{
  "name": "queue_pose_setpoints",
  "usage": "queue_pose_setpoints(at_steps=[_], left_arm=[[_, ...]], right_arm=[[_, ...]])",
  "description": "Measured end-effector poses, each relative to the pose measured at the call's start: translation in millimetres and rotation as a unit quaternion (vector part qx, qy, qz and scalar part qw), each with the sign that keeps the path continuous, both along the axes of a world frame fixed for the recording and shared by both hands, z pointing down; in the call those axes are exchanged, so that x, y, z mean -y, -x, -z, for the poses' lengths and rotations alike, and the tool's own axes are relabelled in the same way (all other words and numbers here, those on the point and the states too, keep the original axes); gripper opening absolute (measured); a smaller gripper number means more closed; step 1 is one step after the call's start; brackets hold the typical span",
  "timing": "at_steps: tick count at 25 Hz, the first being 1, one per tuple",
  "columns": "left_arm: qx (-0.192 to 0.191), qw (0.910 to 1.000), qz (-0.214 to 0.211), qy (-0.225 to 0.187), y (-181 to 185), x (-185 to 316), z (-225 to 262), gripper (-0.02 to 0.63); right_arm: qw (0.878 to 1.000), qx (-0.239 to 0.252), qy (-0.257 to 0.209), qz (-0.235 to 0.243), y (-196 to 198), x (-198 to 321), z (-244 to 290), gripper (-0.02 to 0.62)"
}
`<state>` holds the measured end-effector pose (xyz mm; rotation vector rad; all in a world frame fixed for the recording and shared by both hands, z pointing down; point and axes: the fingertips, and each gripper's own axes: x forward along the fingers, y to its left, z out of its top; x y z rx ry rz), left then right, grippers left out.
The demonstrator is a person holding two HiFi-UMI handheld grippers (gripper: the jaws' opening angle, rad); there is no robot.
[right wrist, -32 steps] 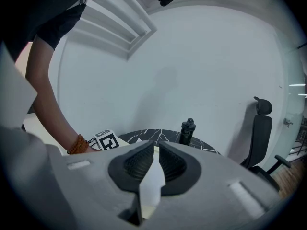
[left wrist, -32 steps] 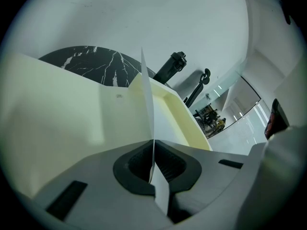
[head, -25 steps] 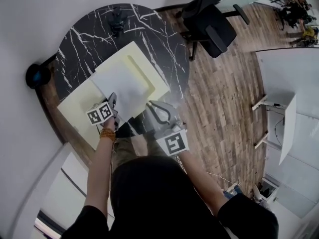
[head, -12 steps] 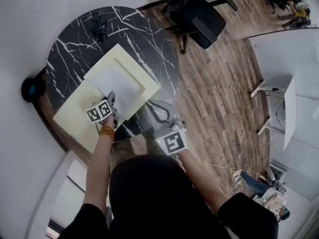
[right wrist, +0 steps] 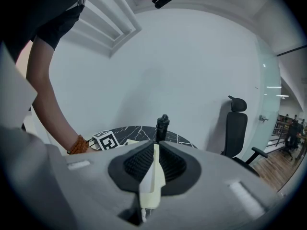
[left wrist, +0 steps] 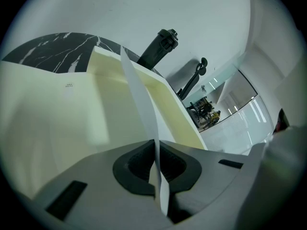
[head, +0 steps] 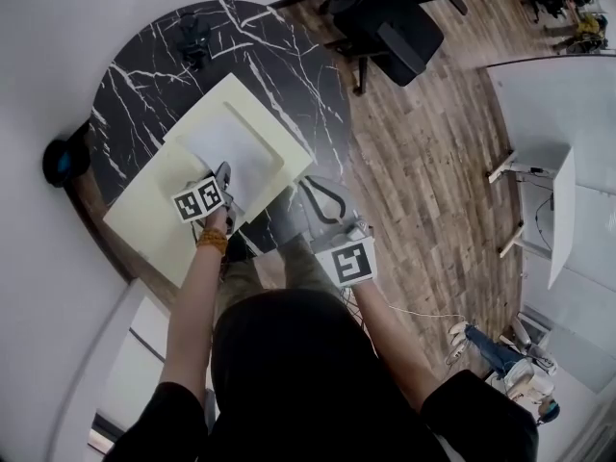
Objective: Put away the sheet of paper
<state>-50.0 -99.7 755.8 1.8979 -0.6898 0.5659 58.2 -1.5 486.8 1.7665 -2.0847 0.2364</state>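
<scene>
Head view, looking steeply down: a round black surface point(head: 154, 75) veined in white carries an open pale yellow folder point(head: 144, 215), its two leaves spread side by side. The sheet of paper point(head: 236, 152) lies over the leaf farther from the person, its near edge lifted. The left hand-held gripper point(head: 223, 173) reaches in from the folder's near side and is closed on that near edge. A bead bracelet point(head: 212, 241) circles the wrist behind its marker cube. The right hand-held gripper point(head: 310, 186) sits just beside the folder's right corner, at the rim of the surface. A dark bottle point(head: 195, 38) stands at the far side of the surface, well apart from the folder. An office chair point(head: 390, 27) stands on the wooden floor point(head: 423, 162) beyond.

Left gripper view: the jaws of the left hand-held gripper point(left wrist: 156, 152) are pressed together on the sheet of paper point(left wrist: 139, 95), seen edge-on as a thin white band rising from the pads above the pale yellow folder point(left wrist: 57, 114). The surface point(left wrist: 53, 51) and the dark bottle point(left wrist: 158, 47) show behind.

Right gripper view: the jaws of the right hand-held gripper point(right wrist: 154, 150) are closed on a thin pale yellow piece point(right wrist: 152, 178). Whether this is an edge of the folder cannot be told. Beyond lie the surface point(right wrist: 139, 130), the dark bottle point(right wrist: 162, 127), the bead bracelet point(right wrist: 79, 145) and the office chair point(right wrist: 237, 128)
</scene>
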Motion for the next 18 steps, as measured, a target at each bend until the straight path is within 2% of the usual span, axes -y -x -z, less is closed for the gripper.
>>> queue_pose_setpoints(at_steps=[8, 18], left_arm=[[0.018, 0.9998, 0.007, 0.005, 13, -2, -6, 0.006], [0.038, 0.9991, 0.018, 0.009, 21, -3, -8, 0.008]], right_arm=[[1.000, -0.015, 0.002, -0.007, -20, 2, 4, 0.032], [1.000, -0.015, -0.001, 0.013, -7, 4, 7, 0.033]])
